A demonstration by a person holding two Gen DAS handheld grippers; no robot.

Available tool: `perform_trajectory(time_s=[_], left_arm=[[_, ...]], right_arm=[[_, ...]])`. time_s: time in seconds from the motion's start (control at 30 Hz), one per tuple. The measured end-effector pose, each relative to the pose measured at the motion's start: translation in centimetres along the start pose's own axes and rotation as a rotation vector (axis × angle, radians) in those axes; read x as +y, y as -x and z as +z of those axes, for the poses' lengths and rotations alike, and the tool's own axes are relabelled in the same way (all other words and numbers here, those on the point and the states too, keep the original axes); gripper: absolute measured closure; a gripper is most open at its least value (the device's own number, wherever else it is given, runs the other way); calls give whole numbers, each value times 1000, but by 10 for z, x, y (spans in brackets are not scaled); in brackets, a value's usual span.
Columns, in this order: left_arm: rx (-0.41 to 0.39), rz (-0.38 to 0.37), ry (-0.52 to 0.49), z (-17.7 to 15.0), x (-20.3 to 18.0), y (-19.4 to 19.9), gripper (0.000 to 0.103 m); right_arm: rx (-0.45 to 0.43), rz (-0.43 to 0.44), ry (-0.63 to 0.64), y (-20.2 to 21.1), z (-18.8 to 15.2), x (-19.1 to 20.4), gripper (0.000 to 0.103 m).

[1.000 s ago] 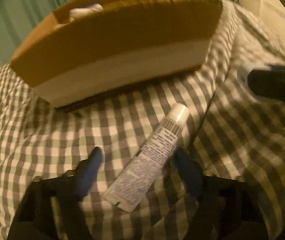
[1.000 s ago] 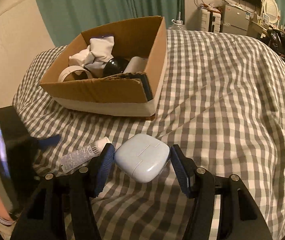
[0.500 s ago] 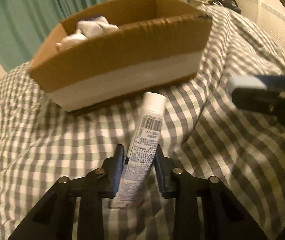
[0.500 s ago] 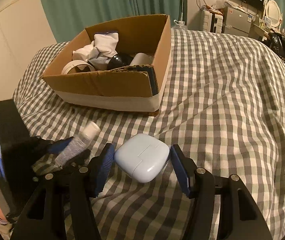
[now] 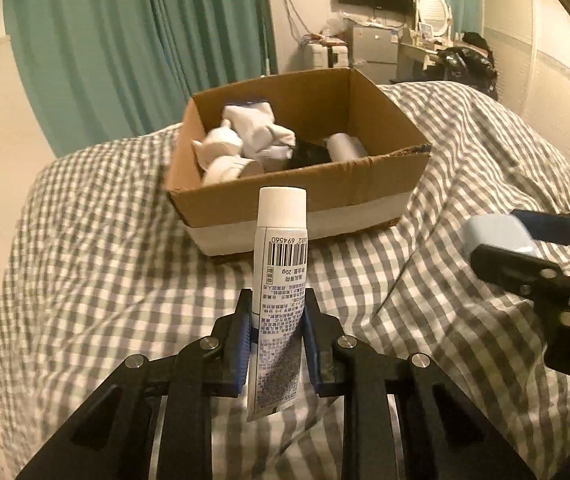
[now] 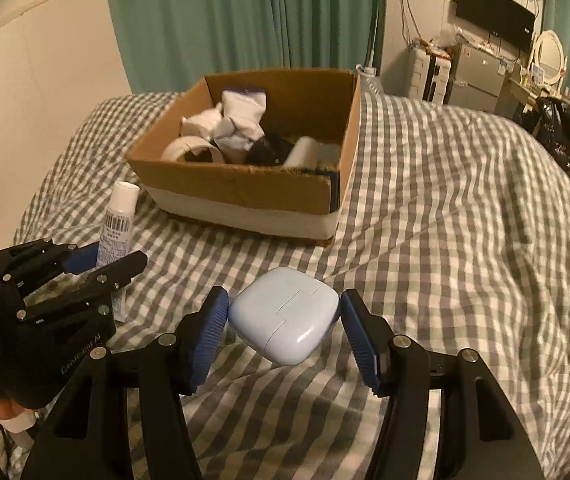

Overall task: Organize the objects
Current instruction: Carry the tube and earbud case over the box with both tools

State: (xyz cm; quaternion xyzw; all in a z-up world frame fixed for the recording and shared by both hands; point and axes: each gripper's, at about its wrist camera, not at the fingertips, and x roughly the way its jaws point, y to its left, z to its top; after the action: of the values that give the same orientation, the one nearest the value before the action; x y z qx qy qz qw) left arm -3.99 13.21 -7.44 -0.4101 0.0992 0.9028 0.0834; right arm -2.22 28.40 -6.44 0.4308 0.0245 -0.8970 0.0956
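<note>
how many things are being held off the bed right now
2: the white tube clamped in the left tongs, and the pale blue case between the right tongs. Everything else visible sits in the cardboard box.

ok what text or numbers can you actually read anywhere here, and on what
"694560", upside down by the barcode on the white tube in the left gripper.
"20g", also upside down, below that barcode.
Remaining small print on the tube: too small to read.
White lettering on the left gripper's body in the right wrist view: too blurred.
</note>
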Motion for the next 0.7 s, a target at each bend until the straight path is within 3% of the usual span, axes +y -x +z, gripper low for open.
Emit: perform_trajectory(time_s=[0.37, 0.7], left_arm=[[-136, 0, 22, 38, 14, 62, 80], [-207, 31, 33, 100, 39, 73, 80]], right_arm=[[-125, -17, 59, 64, 25, 20, 45], [-211, -14, 104, 85, 85, 25, 45]])
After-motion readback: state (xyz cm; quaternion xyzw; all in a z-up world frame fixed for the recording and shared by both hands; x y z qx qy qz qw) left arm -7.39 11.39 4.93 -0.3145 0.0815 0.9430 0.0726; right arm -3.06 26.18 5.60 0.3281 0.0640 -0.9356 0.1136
